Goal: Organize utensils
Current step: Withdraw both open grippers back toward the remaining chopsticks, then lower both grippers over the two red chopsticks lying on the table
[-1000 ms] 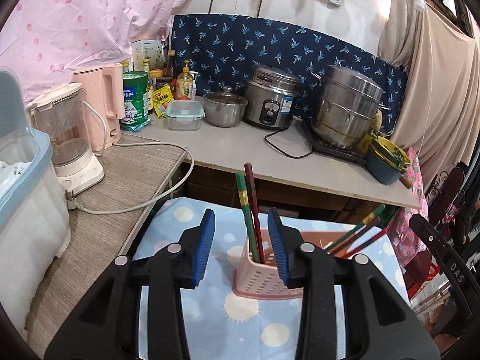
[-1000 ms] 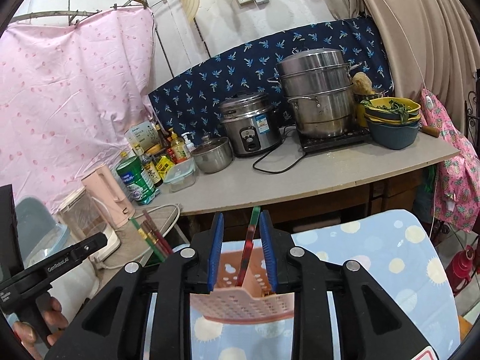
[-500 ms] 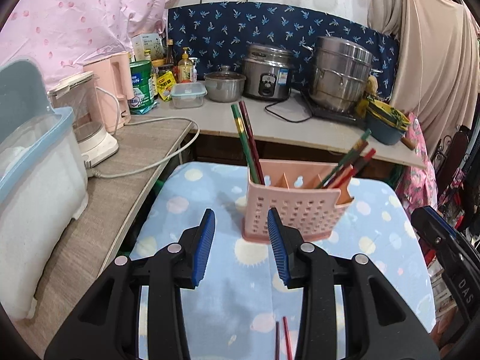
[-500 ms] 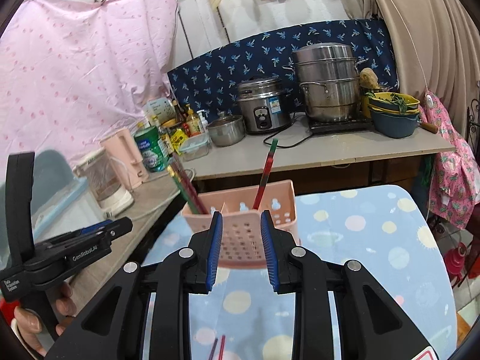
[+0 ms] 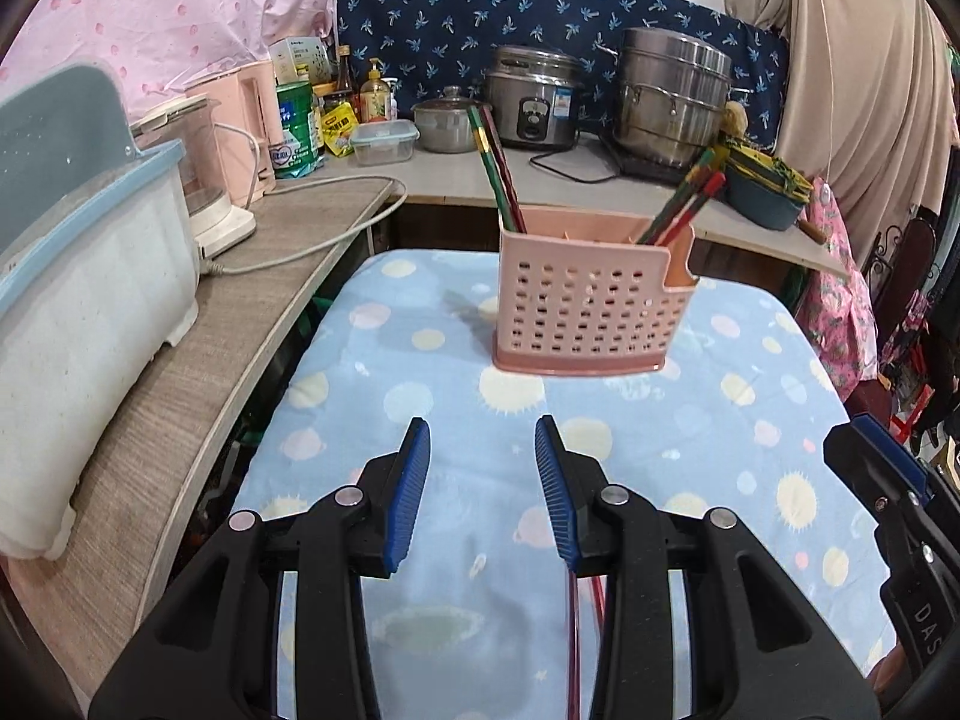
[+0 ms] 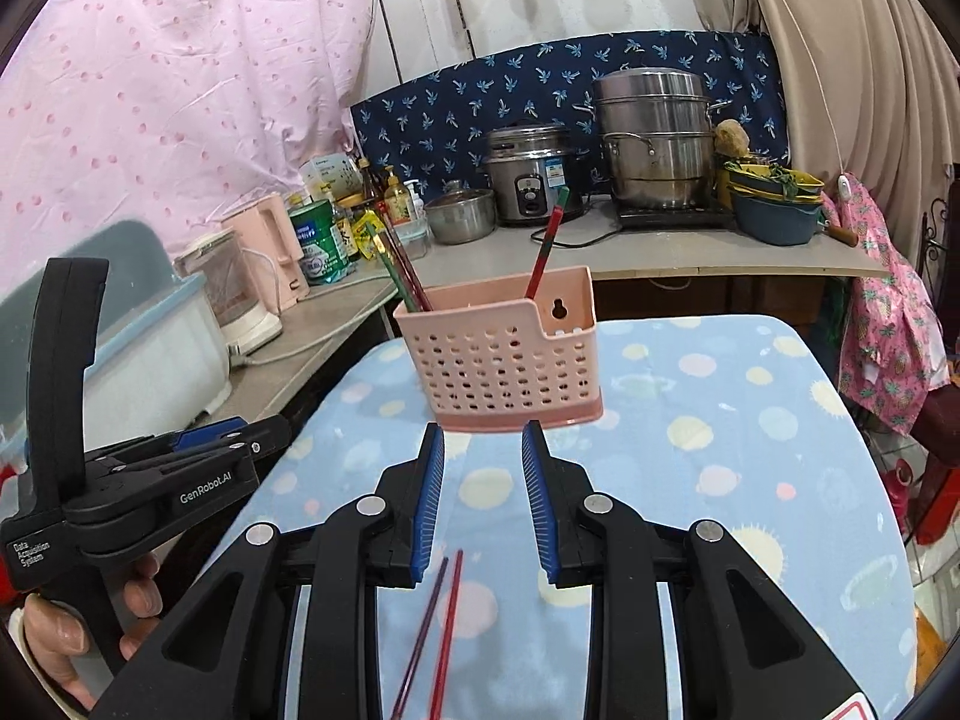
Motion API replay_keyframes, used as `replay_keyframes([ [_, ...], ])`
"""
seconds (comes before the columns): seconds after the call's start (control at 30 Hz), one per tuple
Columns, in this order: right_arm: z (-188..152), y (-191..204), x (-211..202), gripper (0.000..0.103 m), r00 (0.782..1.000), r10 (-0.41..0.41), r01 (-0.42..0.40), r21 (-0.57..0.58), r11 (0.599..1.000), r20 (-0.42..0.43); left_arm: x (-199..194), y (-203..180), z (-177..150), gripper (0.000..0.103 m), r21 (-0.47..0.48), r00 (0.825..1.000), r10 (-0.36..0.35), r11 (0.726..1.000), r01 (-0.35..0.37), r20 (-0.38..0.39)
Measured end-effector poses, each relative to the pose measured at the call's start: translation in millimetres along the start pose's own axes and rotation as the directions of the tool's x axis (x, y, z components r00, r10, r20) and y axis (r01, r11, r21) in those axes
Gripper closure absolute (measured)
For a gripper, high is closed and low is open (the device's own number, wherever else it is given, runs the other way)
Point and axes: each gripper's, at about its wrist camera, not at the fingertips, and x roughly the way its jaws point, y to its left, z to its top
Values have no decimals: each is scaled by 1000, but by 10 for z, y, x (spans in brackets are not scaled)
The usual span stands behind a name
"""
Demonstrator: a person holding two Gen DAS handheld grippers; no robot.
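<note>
A pair of loose chopsticks [image 6: 433, 630], one dark purple and one red, lies flat on the blue spotted cloth [image 6: 720, 450] that covers the tabletop, near its front edge. In the right wrist view they run lengthwise under the right gripper [image 6: 483, 504], below and a little left of the gap between its jaws, with nothing touching them. In the left wrist view the same pair [image 5: 585, 630] shows only as thin red lines beneath the right-hand finger of the left gripper [image 5: 483, 492], mostly hidden by it. Both grippers have their jaws spread part way with only cloth showing between the blue pads; neither pinches anything.

The pink perforated utensil holder [image 5: 591, 306] stands upright toward the far edge of the tabletop, well beyond both sets of jaws. One pair of green and red chopsticks [image 5: 498, 174] leans out of its left end, and another bundle [image 5: 684, 204] leans out of its right end.

A second ago both grippers were up at the holder, its rim level with the jaws. Now both have drawn back toward the front edge and dropped lower, the holder sits clear ahead, and the loose chopsticks have come into view. The jaw spread looks unchanged.
</note>
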Motion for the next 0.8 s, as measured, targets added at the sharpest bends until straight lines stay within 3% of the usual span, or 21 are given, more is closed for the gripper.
replay_keyframes([
  [0.4,-563,-8,-152,76,997,-18,18,4,1000,-74,0,51,-556,68,3,998,-2,1000,2,-69],
  [0.8,-1327,3,-227,76,979,-29,31,7,1000,-203,42,41,-1068,68,32,990,8,999,-4,-141],
])
